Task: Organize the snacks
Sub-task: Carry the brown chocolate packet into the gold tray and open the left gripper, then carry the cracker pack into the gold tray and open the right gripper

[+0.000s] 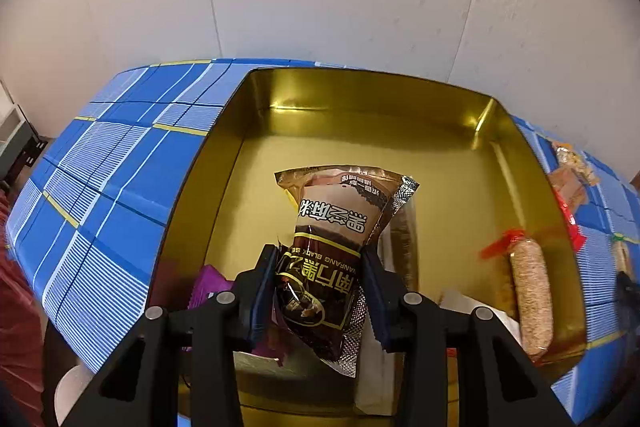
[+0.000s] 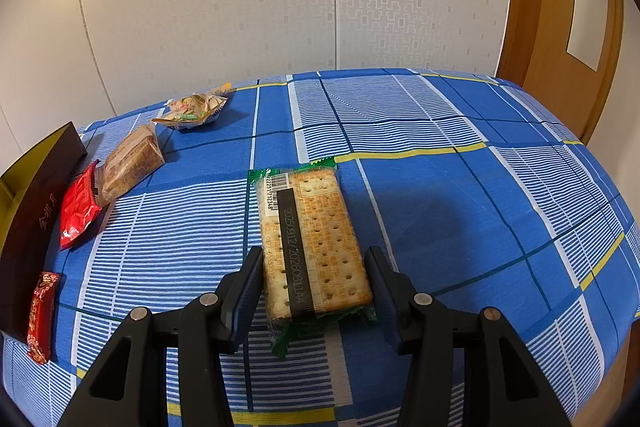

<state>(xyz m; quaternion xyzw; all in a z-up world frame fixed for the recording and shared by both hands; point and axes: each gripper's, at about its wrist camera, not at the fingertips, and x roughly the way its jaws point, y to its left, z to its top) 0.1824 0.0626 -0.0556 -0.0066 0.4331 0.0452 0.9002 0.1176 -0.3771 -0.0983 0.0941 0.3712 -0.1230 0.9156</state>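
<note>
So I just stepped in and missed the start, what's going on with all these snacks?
A person is sorting snacks with two handheld grippers. The left gripper holds a brown black-sesame packet over the gold tin box, where a wrapped grain bar and a purple packet already lie. The right gripper's jaws sit either side of a cracker pack on the blue checked tablecloth. A red packet and others wait beside the box.

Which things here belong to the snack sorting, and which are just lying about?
Job: gold tin box; brown sesame-paste packet in left gripper; cracker pack between right gripper's fingers; red packet.
Lying about: blue checked cloth; wooden door.
</note>
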